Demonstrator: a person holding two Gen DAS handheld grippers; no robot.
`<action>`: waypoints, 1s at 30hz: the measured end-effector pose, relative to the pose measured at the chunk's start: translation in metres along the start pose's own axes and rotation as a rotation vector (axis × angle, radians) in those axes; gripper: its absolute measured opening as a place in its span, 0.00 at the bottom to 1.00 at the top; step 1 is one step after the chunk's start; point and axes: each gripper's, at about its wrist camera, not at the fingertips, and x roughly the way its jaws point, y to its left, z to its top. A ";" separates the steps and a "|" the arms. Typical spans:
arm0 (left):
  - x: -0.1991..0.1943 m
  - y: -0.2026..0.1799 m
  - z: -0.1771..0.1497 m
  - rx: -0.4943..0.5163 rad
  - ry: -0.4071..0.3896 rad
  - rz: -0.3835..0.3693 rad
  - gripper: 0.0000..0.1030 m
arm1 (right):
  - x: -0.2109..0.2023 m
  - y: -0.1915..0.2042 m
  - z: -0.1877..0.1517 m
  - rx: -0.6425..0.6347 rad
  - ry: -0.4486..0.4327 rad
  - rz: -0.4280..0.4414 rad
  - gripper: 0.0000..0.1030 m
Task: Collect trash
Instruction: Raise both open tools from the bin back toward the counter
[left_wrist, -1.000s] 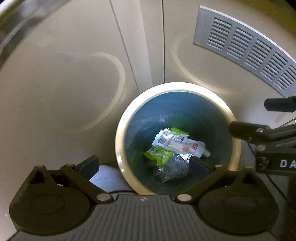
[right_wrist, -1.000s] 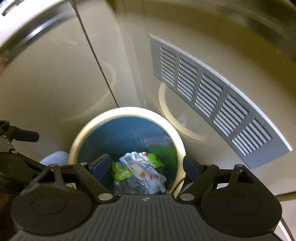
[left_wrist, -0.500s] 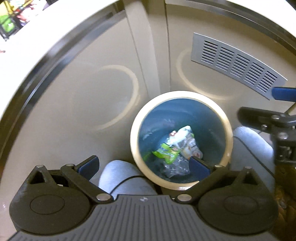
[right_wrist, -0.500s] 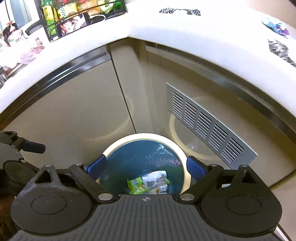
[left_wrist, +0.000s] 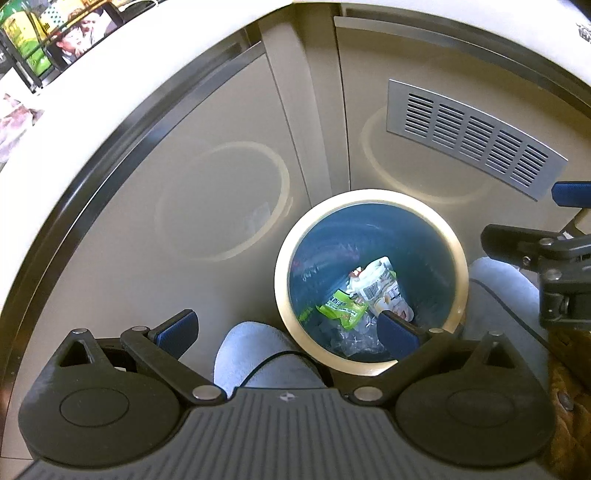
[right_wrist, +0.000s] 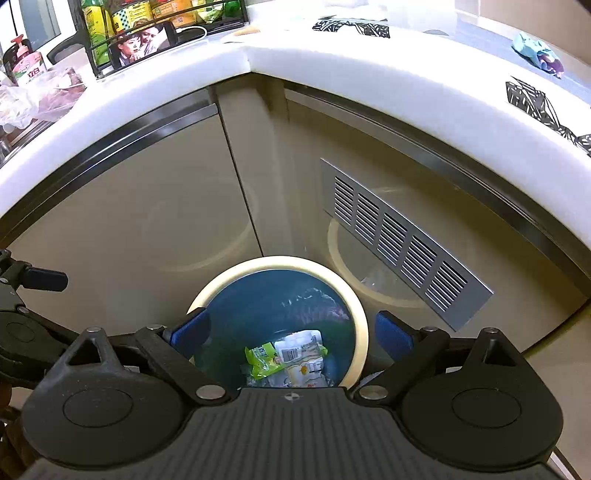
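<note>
only right view shows countertop (right_wrist: 332, 55); both claws, left claw (left_wrist: 286, 332) and right claw (right_wrist: 291, 334), released, empty above bin (left_wrist: 458, 236).

The trash bin (right_wrist: 364, 332) has a cream rim and a dark blue inside, where a lime-green wrapper (right_wrist: 260, 356) lies beside a white pouch (right_wrist: 301, 354) printed with a black barcode. Both grippers are black with blue finger pads (right_wrist: 190, 330), the cabinet doors (right_wrist: 129, 221) are beige, and the vent grille (right_wrist: 402, 243) is silver-grey. The countertop (right_wrist: 369, 62) is white, with black-and-white patterned pieces (right_wrist: 351, 26) on it.
</note>
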 end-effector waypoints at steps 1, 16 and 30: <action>0.001 0.000 -0.001 0.000 0.000 -0.001 1.00 | 0.000 0.000 0.000 -0.001 -0.001 0.001 0.93; 0.002 -0.003 -0.006 -0.004 -0.016 0.004 1.00 | 0.002 -0.002 -0.001 0.016 0.007 0.003 0.93; 0.002 0.001 -0.007 -0.018 -0.020 -0.001 1.00 | 0.004 -0.001 -0.001 0.011 0.012 0.003 0.93</action>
